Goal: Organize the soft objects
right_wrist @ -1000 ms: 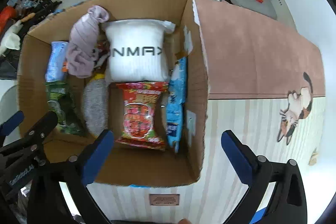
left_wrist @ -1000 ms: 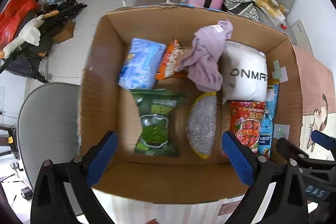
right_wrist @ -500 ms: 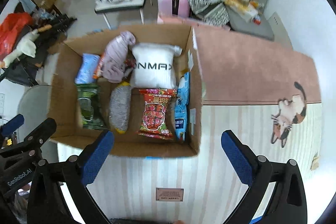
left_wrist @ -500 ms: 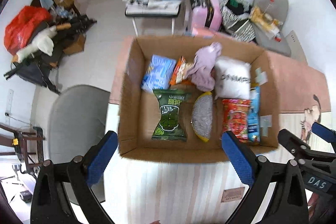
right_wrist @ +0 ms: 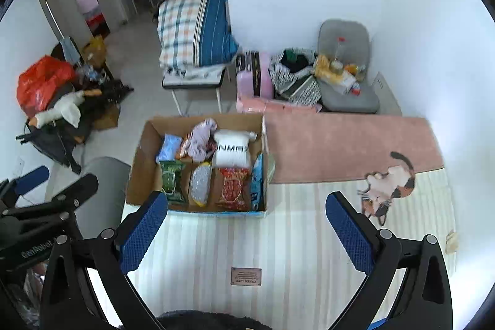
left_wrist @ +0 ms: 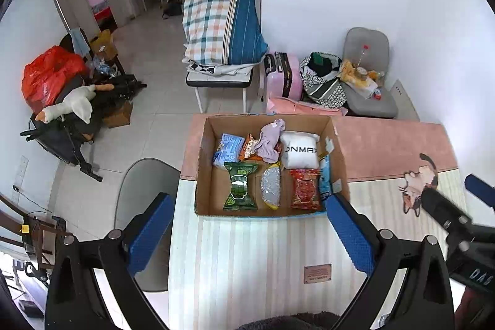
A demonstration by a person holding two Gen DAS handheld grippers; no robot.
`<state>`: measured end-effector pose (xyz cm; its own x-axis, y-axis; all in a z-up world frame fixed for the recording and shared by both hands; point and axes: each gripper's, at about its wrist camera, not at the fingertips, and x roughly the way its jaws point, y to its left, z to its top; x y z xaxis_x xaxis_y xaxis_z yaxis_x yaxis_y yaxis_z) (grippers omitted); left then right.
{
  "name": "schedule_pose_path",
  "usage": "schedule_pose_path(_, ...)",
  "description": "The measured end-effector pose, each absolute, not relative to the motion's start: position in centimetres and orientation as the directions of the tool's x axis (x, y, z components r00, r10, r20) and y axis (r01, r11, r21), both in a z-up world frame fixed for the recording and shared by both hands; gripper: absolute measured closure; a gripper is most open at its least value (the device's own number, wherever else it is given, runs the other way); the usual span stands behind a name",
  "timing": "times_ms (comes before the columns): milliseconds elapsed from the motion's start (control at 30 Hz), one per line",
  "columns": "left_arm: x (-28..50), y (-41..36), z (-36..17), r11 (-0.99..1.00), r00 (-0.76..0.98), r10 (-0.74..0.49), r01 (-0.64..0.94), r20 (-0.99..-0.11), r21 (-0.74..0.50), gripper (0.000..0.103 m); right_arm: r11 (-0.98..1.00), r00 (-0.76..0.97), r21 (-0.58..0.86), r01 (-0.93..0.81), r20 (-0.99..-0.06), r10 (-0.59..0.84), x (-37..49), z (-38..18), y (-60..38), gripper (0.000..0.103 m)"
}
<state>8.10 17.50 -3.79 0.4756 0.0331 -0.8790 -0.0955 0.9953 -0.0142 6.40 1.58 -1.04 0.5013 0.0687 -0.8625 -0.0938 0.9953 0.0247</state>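
Observation:
An open cardboard box [left_wrist: 202, 175] [right_wrist: 139, 172] stands on a striped and pink table mat. It holds soft items: a white pillow pack [left_wrist: 300, 150] [right_wrist: 231, 151], a lilac cloth [left_wrist: 268, 139] [right_wrist: 200, 139], a blue pack [left_wrist: 228, 148], a green snack bag [left_wrist: 240, 187] [right_wrist: 172, 181], a silver mesh pouch [left_wrist: 270, 188], a red snack bag [left_wrist: 304, 188] [right_wrist: 231, 187]. My left gripper [left_wrist: 247, 237] and right gripper [right_wrist: 244, 232] are both open and empty, well above and in front of the box.
A grey chair [left_wrist: 139, 184] stands left of the table. Behind are a bench with a plaid pillow [left_wrist: 221, 27], a pink suitcase [left_wrist: 283, 76], a grey chair with clutter [left_wrist: 368, 73] and a pile with a red bag [left_wrist: 49, 76]. A cat print [right_wrist: 389, 184] marks the mat.
Both grippers have pulled up and back from the box, so it looks much smaller and the whole room shows. Both stay open; the box contents are unchanged.

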Motion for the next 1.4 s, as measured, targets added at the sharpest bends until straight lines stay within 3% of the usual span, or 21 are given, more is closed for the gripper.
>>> schedule_pose_path(167, 5.8, 17.1, -1.9, 0.993, 0.496, 0.005, -0.103, -0.868, -0.054, 0.002, 0.995, 0.55, 0.028, -0.096, -0.832, 0.076, 3.6, 2.6, 0.7, 0.0)
schedule_pose_path(500, 3.2, 17.1, 0.4, 0.987, 0.544, 0.063, -0.159, -0.837, -0.029, 0.002, 0.992, 0.573, 0.012, -0.124, -0.816, 0.082, 0.8, 5.2, 0.5, 0.0)
schedule_pose_path(1400, 3.4, 16.4, -1.8, 0.988, 0.484, 0.042, -0.15, -0.874, -0.036, 0.002, 0.996, 0.53, -0.042, -0.08, -0.848, 0.006, 2.7, 2.1, 0.4, 0.0)
